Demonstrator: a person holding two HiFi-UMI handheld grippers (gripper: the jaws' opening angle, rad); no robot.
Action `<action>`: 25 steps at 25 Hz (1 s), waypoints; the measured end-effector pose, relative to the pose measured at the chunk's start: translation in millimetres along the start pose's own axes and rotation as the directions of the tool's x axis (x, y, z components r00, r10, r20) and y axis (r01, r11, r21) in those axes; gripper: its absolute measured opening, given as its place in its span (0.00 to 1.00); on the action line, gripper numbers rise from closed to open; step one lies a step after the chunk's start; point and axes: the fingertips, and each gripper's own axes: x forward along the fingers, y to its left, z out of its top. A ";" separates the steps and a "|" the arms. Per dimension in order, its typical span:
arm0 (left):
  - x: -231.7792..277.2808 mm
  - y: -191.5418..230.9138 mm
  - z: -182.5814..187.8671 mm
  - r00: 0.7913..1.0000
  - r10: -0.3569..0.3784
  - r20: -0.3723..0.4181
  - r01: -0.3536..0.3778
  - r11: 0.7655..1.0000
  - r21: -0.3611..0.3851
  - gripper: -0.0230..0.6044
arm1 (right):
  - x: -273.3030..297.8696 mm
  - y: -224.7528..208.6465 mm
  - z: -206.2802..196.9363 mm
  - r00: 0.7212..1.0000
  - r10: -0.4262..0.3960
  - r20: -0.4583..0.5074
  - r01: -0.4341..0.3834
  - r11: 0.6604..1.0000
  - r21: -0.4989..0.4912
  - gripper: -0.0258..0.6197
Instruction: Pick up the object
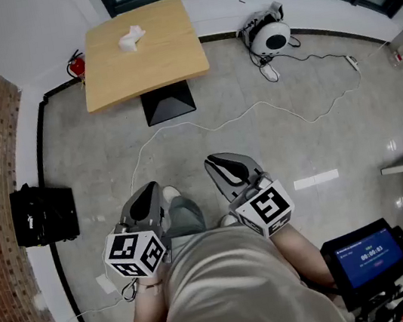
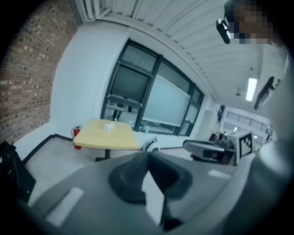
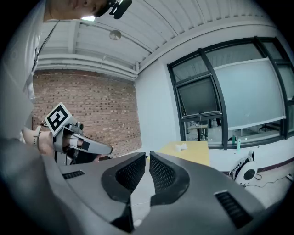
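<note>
Nothing was picked up yet, I reckoned: my left gripper (image 1: pixel 148 193) hung with jaws closed and empty, the white object (image 1: pixel 131 38) lay untouched on the counter (image 1: pixel 163 67) well ahead, and my right gripper (image 1: pixel 223 163) was closed on nothing too.

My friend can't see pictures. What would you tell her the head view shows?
A person holds the left tool and the right tool out in front, both shut and empty, above a grey floor. Ahead stands a wooden table with a small white object on it. A white cable lies on the floor in between.
</note>
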 end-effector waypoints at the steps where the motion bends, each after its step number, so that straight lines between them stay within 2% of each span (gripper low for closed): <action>1: 0.4 2.7 0.2 1.000 0.002 0.001 -0.002 1.000 -0.001 0.04 | 2.1 0.3 -0.6 1.000 0.002 -0.003 -0.002 1.000 0.003 0.09; 3: 9.0 17.6 3.5 1.000 0.001 -0.002 -0.001 1.000 -0.006 0.04 | 17.9 -2.9 -1.7 1.000 0.003 -0.012 -0.003 1.000 0.009 0.09; 6: 49.7 75.2 23.9 0.999 -0.032 -0.013 0.032 0.999 -0.021 0.04 | 88.0 -23.6 1.1 0.999 -0.013 -0.041 0.014 1.000 0.011 0.09; 11: 103.9 180.8 87.4 0.994 -0.107 -0.013 0.107 0.994 -0.023 0.04 | 225.1 -48.6 37.1 0.998 -0.030 -0.054 0.030 0.999 0.011 0.09; 15: 145.2 245.9 135.2 0.989 -0.148 -0.017 0.148 0.989 -0.005 0.04 | 311.8 -56.7 67.5 0.998 -0.025 -0.054 0.025 1.000 -0.001 0.09; 17: 165.7 268.4 152.6 0.988 -0.152 -0.020 0.152 0.988 0.002 0.04 | 342.5 -61.9 72.4 0.996 -0.015 -0.086 0.013 1.000 -0.014 0.09; 20: 194.0 290.9 162.2 0.986 -0.165 -0.031 0.164 0.986 -0.027 0.04 | 376.1 -78.7 67.2 0.989 -0.019 -0.144 0.014 0.999 -0.036 0.09; 22: 215.8 304.8 158.6 0.984 -0.166 -0.063 0.163 0.986 -0.045 0.04 | 397.6 -99.0 60.6 0.987 -0.026 -0.157 0.024 1.000 -0.015 0.09; 25: 253.9 328.0 165.8 0.986 -0.128 -0.109 0.124 0.991 -0.047 0.04 | 434.9 -142.4 61.0 0.988 -0.011 -0.152 0.015 1.000 0.022 0.09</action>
